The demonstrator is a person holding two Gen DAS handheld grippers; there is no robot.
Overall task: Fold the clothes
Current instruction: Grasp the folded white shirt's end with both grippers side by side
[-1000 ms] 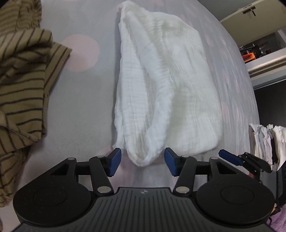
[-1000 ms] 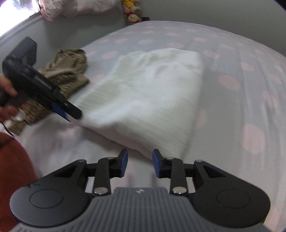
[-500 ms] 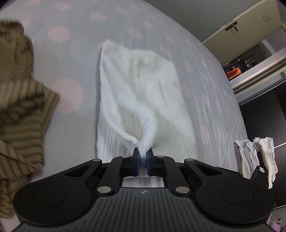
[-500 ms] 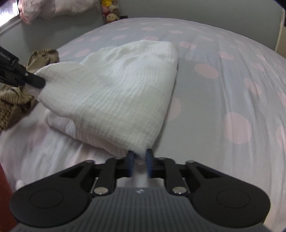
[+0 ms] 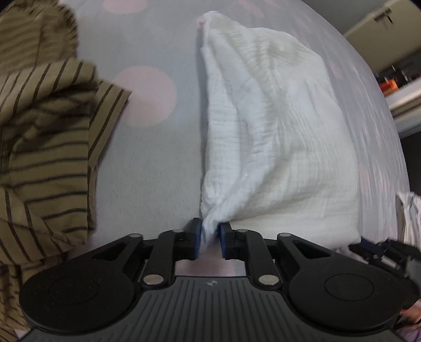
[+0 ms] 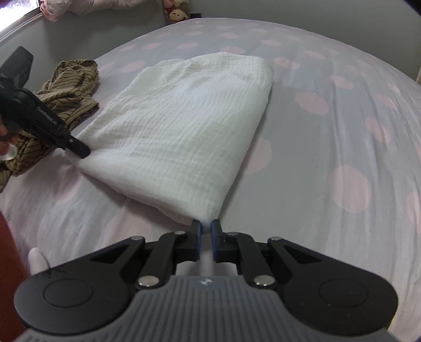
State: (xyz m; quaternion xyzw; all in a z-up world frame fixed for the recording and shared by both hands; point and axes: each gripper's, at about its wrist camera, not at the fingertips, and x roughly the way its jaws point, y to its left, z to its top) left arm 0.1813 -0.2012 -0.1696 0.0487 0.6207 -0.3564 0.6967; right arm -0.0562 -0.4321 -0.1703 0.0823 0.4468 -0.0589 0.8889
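A white crinkled cloth [image 5: 276,136] lies folded on the grey bed with pink dots; it also shows in the right wrist view [image 6: 184,126]. My left gripper [image 5: 209,231] is shut on the cloth's near left corner, and it shows in the right wrist view [image 6: 79,150] at the cloth's left corner. My right gripper [image 6: 206,227] is shut on the near right corner. Both corners are held low, close to the bed.
A crumpled tan garment with dark stripes [image 5: 44,147] lies left of the white cloth, also in the right wrist view [image 6: 71,92]. Plush toys [image 6: 176,13] sit at the far wall. A shelf unit [image 5: 394,76] stands at the right.
Both grippers closed on the cloth's near corners, lifted them, and now hold them lower and stretched apart, so the cloth lies flatter on the bed.
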